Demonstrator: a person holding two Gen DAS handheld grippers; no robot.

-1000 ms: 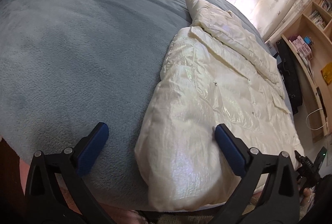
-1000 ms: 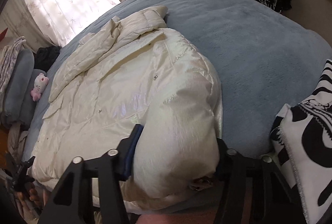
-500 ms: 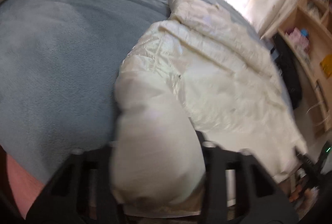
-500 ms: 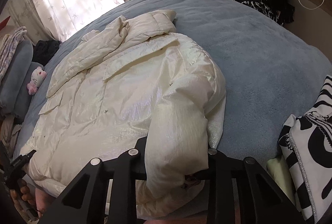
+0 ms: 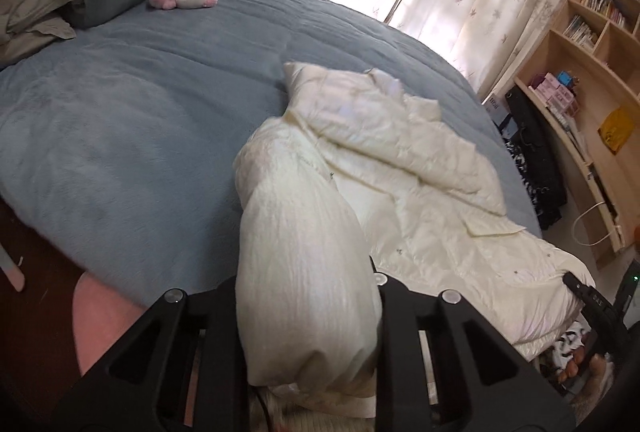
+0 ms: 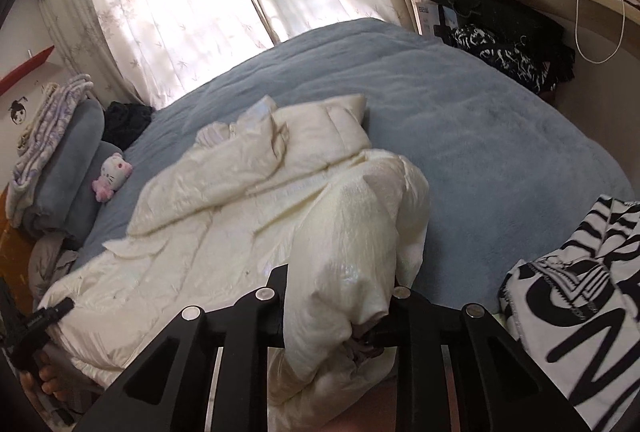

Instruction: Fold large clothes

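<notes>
The near hem of the cream jacket (image 5: 400,168) is pinched by the still-tightening left tool (image 5: 308,316) and right tool (image 6: 340,308); next, it is to be carried toward the collar across the bed (image 5: 140,104).

Right tongs (image 6: 340,308) closing, pinching the cream puffer jacket (image 6: 240,232) on the blue bed (image 6: 500,160).

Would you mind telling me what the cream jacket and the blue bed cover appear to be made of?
Cream jacket: seemingly a thin synthetic shell with padding; it is glossy, crinkled and puffy. Blue bed cover: probably plush fleece; matte with a soft nap.
</notes>
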